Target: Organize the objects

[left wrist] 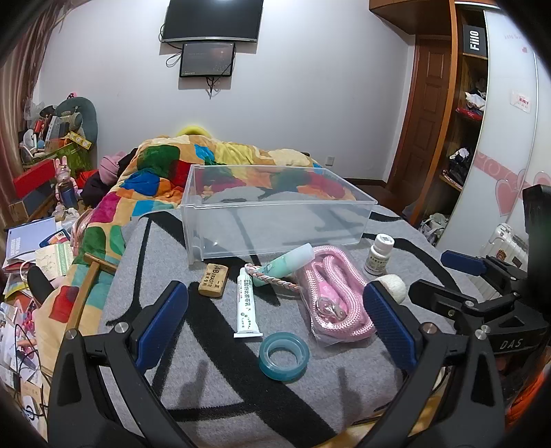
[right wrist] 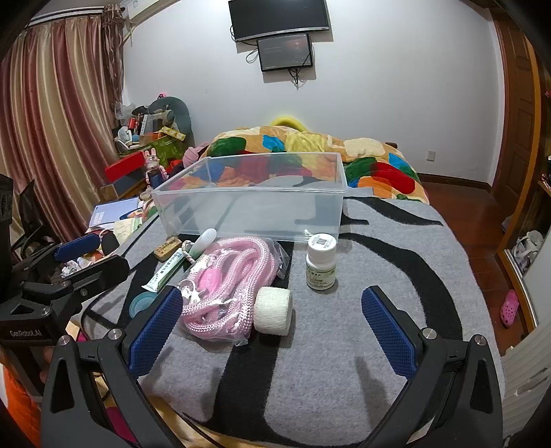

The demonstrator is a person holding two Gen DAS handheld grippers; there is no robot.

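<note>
An empty clear plastic bin [left wrist: 275, 210] [right wrist: 255, 200] stands on the grey and black blanket. In front of it lie a tan eraser [left wrist: 213, 280], a white tube [left wrist: 247, 303], a green bottle [left wrist: 286, 263], a teal tape roll [left wrist: 284, 355], a bagged pink rope [left wrist: 334, 296] [right wrist: 224, 286], a white gauze roll [right wrist: 273, 311] and a white pill bottle [right wrist: 321, 262] [left wrist: 378, 253]. My left gripper [left wrist: 275, 327] is open and empty above the tape roll. My right gripper [right wrist: 272, 331] is open and empty, near the gauze roll.
A colourful quilt [left wrist: 193, 165] lies heaped behind the bin. Books, papers and boxes [left wrist: 38, 248] clutter the floor left of the bed. A wardrobe [left wrist: 471, 113] stands at the right. Two screens [right wrist: 279, 20] hang on the far wall.
</note>
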